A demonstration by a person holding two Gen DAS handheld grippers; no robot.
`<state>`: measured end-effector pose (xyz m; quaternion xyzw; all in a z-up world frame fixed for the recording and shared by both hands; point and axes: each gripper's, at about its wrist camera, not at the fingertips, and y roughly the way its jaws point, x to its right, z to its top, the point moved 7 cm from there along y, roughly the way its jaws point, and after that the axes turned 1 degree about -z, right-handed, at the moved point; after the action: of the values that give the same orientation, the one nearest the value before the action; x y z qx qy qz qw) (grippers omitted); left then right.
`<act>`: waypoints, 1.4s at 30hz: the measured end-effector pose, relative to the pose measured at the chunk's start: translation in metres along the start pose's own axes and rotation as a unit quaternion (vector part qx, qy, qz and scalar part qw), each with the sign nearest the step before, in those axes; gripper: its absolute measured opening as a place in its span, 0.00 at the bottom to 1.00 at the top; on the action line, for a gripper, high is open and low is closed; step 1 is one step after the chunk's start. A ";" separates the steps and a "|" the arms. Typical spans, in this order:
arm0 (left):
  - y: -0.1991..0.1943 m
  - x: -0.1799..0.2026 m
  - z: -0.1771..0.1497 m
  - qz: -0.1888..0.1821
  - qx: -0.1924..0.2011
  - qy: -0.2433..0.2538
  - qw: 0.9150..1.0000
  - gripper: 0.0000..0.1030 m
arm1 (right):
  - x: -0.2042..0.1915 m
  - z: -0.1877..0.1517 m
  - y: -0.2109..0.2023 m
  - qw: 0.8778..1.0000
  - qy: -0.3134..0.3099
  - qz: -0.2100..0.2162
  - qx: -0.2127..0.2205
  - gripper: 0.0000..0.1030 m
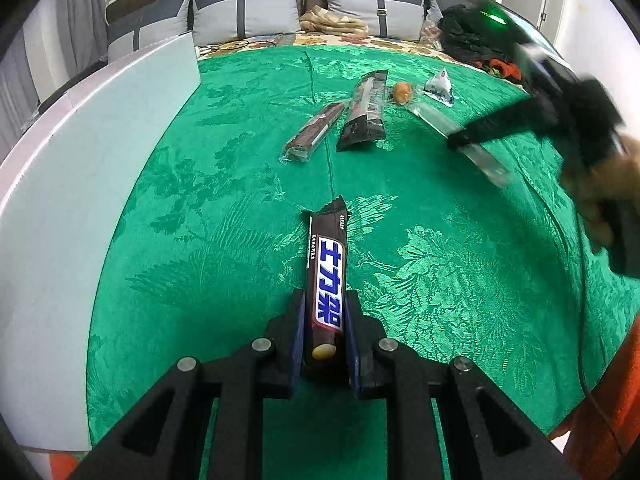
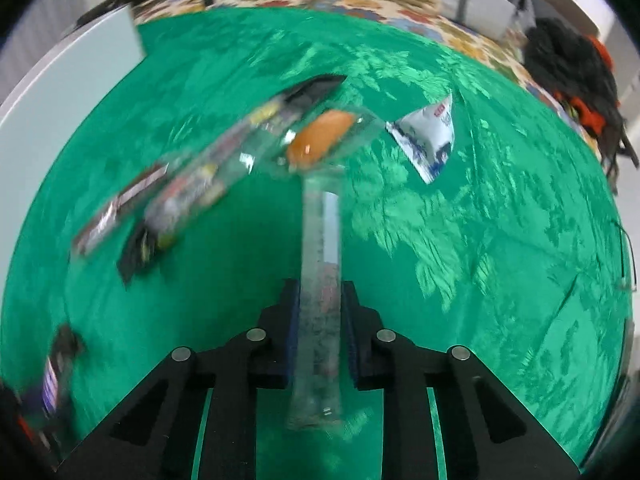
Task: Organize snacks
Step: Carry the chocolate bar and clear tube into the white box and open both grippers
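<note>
Blurring across most of the right wrist view, leaving labels on the packets at centre left unreadable. Clamping narrowly on a clear plastic stick packet (image 2: pixel 320 280), right gripper (image 2: pixel 320 308) pads pressing both sides; packet running straight up the frame from the jaws, long axis vertical, near end hanging past the pads toward the bottom edge, print on it too smeared to read. Lying beyond its far tip, a clear-wrapped orange bun (image 2: pixel 320 136) and, to the right, a white triangular sachet (image 2: pixel 430 140) with blue and red print, illegible.

Gripping tight in the left wrist view, left gripper (image 1: pixel 323 320) closed on a dark brown chocolate bar (image 1: pixel 327 276), white-and-blue Chinese characters reading along its length, small print beside them too fine to make out. Pointing up the frame, long axis vertical, far crimped end just above the green leaf-patterned cloth (image 1: pixel 440 280), near end hidden between the pads.

Resting at upper centre, a slim brown wafer packet (image 1: pixel 314 130) and a dark pouch (image 1: pixel 366 114), both angled toward upper right. Cutting off at left, a white board (image 1: pixel 80 160).
</note>
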<state>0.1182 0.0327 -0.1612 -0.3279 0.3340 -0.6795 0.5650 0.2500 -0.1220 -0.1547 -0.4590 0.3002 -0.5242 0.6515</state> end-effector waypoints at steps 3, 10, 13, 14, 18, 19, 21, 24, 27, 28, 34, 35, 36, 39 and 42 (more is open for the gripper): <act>0.000 -0.003 0.000 -0.004 -0.004 -0.009 1.000 0.18 | 0.005 -0.018 -0.008 1.000 -0.003 0.020 -0.001 0.20; -0.005 -0.010 -0.006 -0.036 -0.014 -0.040 0.998 0.18 | 0.033 -0.075 -0.033 0.996 0.034 0.083 -0.011 0.20; -0.006 -0.014 -0.008 -0.053 -0.020 -0.058 0.997 0.18 | 0.048 -0.096 -0.042 0.993 0.060 0.104 -0.020 0.20; -0.007 -0.015 -0.008 -0.060 -0.023 -0.063 0.996 0.19 | 0.053 -0.101 -0.044 0.991 0.073 0.112 -0.024 0.20; -0.014 -0.025 -0.003 -0.066 -0.023 -0.076 0.995 0.60 | 0.063 -0.108 -0.051 0.983 0.109 0.140 -0.034 0.46; -0.018 -0.028 -0.001 -0.062 -0.016 -0.077 0.995 0.66 | 0.063 -0.107 -0.052 0.983 0.111 0.141 -0.035 0.57; -0.024 -0.033 0.002 -0.051 -0.010 -0.073 0.996 0.67 | 0.061 -0.106 -0.056 0.985 0.104 0.137 -0.033 0.57; -0.017 -0.025 0.002 -0.049 -0.035 -0.057 0.997 0.67 | 0.052 -0.107 -0.052 0.987 0.080 0.131 -0.057 0.56; -0.005 -0.005 -0.002 -0.024 -0.057 -0.015 0.998 0.66 | 0.047 -0.105 -0.047 0.988 0.071 0.117 -0.068 0.56; -0.003 0.001 -0.003 -0.011 -0.059 0.000 0.998 0.60 | 0.045 -0.103 -0.046 0.989 0.067 0.114 -0.068 0.56; 0.002 0.015 0.005 -0.004 -0.058 0.017 0.998 0.16 | 0.034 -0.101 -0.042 0.992 0.037 0.085 -0.085 0.19; -0.005 0.012 0.011 -0.020 -0.049 -0.002 0.999 0.16 | 0.034 -0.099 -0.047 0.991 0.052 0.096 -0.082 0.19; -0.011 0.010 0.016 -0.032 -0.040 -0.013 0.999 0.16 | 0.034 -0.096 -0.054 0.989 0.065 0.111 -0.076 0.19; -0.040 -0.005 0.039 -0.068 -0.005 -0.059 0.996 0.16 | 0.023 -0.076 -0.076 0.980 0.096 0.163 -0.053 0.19; -0.077 -0.034 0.067 -0.082 0.032 -0.093 0.992 0.16 | -0.007 -0.038 -0.107 0.970 0.103 0.220 -0.025 0.19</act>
<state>0.1363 0.0713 -0.0621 -0.3979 0.2301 -0.7005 0.5459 0.1710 -0.1296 -0.0726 -0.3415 0.4727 -0.4047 0.7044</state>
